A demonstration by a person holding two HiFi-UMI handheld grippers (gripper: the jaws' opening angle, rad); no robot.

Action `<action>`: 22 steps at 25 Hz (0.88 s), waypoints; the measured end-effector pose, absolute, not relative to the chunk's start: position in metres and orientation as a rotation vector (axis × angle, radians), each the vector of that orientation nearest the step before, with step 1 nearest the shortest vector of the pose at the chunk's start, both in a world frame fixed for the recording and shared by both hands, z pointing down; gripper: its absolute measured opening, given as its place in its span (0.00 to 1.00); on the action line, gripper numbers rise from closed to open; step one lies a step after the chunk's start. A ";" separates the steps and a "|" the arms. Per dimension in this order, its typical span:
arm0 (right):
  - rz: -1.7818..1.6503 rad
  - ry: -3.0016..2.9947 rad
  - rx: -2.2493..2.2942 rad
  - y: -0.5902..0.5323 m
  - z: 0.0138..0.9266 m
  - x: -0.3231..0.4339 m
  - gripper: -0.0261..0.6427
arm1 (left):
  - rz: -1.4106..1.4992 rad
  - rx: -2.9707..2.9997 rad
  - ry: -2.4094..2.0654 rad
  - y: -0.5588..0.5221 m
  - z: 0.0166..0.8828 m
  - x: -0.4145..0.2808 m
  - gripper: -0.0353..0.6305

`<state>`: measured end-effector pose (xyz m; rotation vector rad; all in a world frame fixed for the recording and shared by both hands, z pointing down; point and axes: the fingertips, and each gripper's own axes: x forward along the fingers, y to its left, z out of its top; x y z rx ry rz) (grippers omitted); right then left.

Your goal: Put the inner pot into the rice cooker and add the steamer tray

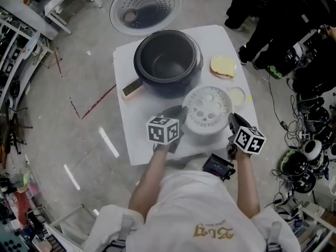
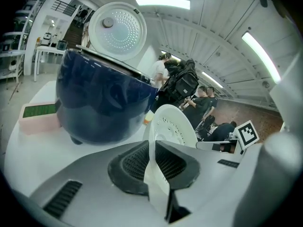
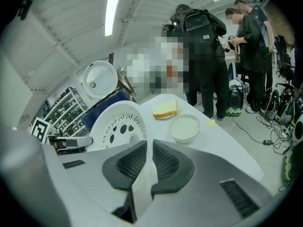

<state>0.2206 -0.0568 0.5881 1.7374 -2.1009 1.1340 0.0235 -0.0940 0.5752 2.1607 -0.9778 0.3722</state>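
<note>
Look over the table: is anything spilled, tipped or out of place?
Nothing stands out. The rice cooker sits upright with its lid open, the bowl shows no spill, and the steamer tray is gripped at its rim by the left gripper and the right gripper.

No text can be read; the yellow print [image 1: 213, 232] on the person's white shirt [image 1: 184, 203] is illegible.

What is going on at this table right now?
A person grips the steamer tray by opposite edges of its rim, with the left gripper and the right gripper both shut on it. It is just in front of the open cooker, not yet in it. Bread and a bowl sit on the table.
</note>
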 end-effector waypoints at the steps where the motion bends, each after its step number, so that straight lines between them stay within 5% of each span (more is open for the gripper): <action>1: 1.133 -2.111 1.742 -0.057 0.583 0.221 0.11 | 0.364 2.168 -0.978 -0.095 0.570 0.023 0.14; 22: 1.031 -2.340 1.756 -0.070 0.494 0.201 0.11 | 0.161 2.284 -1.046 -0.105 0.480 0.002 0.13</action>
